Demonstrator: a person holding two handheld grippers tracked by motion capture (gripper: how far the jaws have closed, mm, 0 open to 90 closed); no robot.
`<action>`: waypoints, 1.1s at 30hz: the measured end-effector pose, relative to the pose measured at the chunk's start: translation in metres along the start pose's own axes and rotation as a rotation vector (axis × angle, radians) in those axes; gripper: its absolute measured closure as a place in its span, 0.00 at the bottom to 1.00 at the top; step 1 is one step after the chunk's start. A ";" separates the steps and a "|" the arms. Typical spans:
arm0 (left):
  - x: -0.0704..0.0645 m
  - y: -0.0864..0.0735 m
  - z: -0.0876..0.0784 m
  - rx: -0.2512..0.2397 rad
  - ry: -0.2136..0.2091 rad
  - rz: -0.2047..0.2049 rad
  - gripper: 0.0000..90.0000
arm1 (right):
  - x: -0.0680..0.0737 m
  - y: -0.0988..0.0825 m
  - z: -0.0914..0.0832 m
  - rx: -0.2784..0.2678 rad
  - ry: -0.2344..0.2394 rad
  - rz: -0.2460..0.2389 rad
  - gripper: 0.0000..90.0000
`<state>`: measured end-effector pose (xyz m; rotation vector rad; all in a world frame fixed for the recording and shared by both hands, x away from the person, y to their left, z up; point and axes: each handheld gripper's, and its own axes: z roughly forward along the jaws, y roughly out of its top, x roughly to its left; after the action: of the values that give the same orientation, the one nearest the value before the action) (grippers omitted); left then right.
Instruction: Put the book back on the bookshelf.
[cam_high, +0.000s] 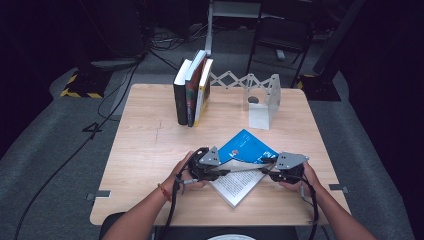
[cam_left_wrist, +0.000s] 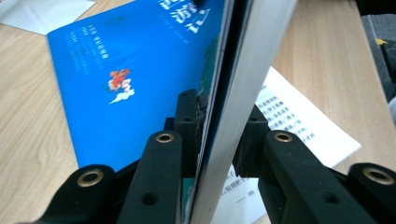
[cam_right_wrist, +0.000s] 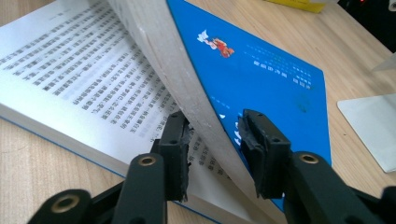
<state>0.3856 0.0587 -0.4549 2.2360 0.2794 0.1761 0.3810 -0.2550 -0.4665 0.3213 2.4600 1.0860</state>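
- Fingers (cam_left_wrist: 187, 126) of my left gripper (cam_high: 227, 172) clench the lifted front block of the blue paperback (cam_high: 246, 148); my right gripper (cam_right_wrist: 212, 140) straddles the same block, pads not pressing.
- Paperback lies half open on the table (cam_high: 145, 145), near its front edge.
- Judged progress: book lifted open, not yet shut or shelved.
- High view adds the upright books (cam_high: 192, 90) and metal bookend (cam_high: 265, 102); the gripper views show printed pages (cam_right_wrist: 70, 65).
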 end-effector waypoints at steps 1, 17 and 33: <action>0.002 0.001 0.000 0.005 0.007 0.009 0.82 | 0.001 0.000 -0.001 -0.001 -0.002 0.001 0.73; 0.013 0.011 0.004 0.066 0.088 -0.017 0.59 | 0.004 0.019 0.001 0.006 -0.033 0.006 0.81; 0.005 0.010 0.004 0.036 0.104 0.010 0.83 | -0.016 0.007 -0.005 -0.003 -0.025 0.070 0.55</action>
<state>0.3931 0.0509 -0.4497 2.2675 0.3302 0.2952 0.3934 -0.2593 -0.4538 0.4205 2.4419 1.1071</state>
